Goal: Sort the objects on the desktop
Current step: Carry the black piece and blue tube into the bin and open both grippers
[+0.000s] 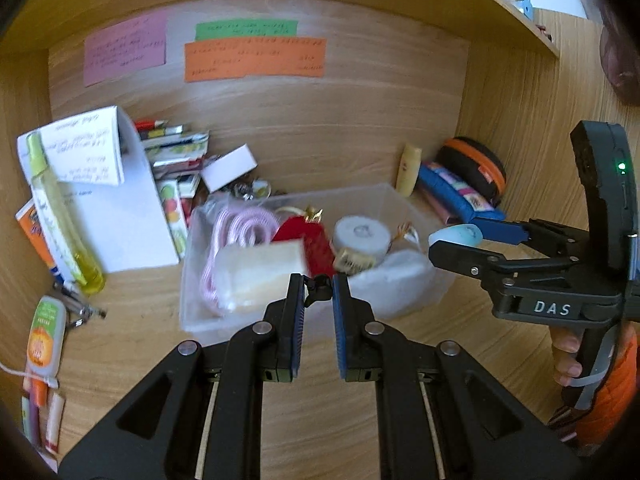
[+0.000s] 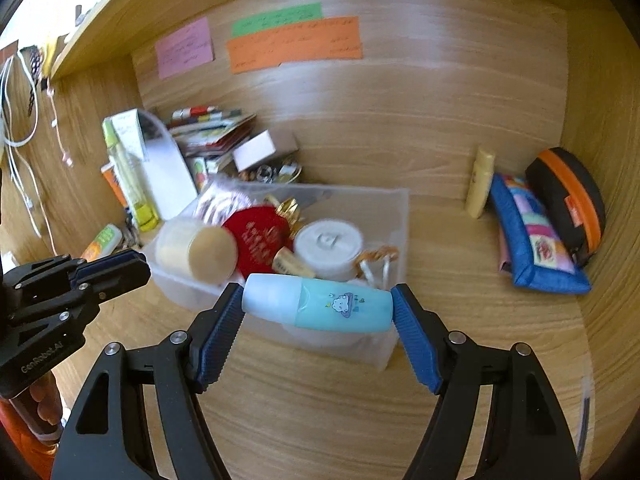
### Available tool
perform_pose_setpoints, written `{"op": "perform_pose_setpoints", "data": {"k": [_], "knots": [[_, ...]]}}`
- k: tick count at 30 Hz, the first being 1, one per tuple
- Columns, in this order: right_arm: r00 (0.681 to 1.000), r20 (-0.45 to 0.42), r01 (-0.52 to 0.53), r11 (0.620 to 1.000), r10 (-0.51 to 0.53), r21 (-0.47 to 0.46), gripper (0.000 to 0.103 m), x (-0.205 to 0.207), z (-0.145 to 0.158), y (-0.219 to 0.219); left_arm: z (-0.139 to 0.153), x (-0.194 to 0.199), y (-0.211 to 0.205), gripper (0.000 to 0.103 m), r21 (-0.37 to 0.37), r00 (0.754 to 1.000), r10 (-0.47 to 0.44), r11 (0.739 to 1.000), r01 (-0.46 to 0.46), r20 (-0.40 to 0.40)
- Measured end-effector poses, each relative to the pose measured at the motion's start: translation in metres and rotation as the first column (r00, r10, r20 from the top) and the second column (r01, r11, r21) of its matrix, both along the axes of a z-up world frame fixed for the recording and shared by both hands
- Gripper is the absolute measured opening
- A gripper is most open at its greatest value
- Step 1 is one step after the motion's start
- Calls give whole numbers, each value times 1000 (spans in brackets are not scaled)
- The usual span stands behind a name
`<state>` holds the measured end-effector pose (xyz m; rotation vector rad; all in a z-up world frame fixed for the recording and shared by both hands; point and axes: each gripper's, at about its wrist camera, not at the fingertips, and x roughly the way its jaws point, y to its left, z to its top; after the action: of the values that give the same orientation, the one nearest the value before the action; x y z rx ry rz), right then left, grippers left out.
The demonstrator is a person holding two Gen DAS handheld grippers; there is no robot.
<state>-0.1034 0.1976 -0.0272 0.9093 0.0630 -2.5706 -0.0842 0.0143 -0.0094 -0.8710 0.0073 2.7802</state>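
- Wood-grain bench (image 2: 440, 400) boxed in by wooden walls, with pink, green and orange paper notes (image 1: 256, 58) stuck on the back wall.
- Clear plastic bin (image 2: 394, 216) sits about mid-bench, already stuffed: a red pouch (image 2: 256, 240), a white round tub (image 2: 330, 246), a pale roll, some pink cord.
- Back-left corner is a pile of white paper, booklets and a tall yellow-green bottle (image 1: 60, 216). Back-right corner has a blue pencil case (image 2: 532, 240) leaning on a black and orange pouch (image 2: 572, 196), with a little yellow tube just beside them.
- Right gripper (image 2: 318, 306) has a small light-blue bottle (image 2: 320, 306) with a cloud print clamped end to end between its blue pads, held sideways in the air over the near edge of the bin.
- Left gripper (image 1: 319, 292) is closed right down, with only a small black bit showing between the tips; can't tell what that is.
- My read: this is the carry step, bottle picked and heading for its spot. Next move probably needs it lined up over free space in the bin, or wherever it belongs, before letting go, since the bin's pretty crowded.
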Motion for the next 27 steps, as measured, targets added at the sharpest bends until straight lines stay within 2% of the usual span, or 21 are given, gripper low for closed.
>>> {"op": "perform_pose_setpoints", "data": {"k": [9, 20, 27], "knots": [[1000, -20, 17, 1000, -17, 15, 71, -35, 8, 8, 2, -33, 16, 13, 5, 1000, -14, 1000, 14, 17], [999, 28, -40, 998, 39, 56, 71, -62, -18, -6, -18, -63, 30, 13, -17, 996, -27, 999, 28, 82], [998, -8, -66, 994, 67, 90, 72, -60, -24, -11, -29, -73, 36, 12, -40, 994, -27, 999, 31, 109]]}}
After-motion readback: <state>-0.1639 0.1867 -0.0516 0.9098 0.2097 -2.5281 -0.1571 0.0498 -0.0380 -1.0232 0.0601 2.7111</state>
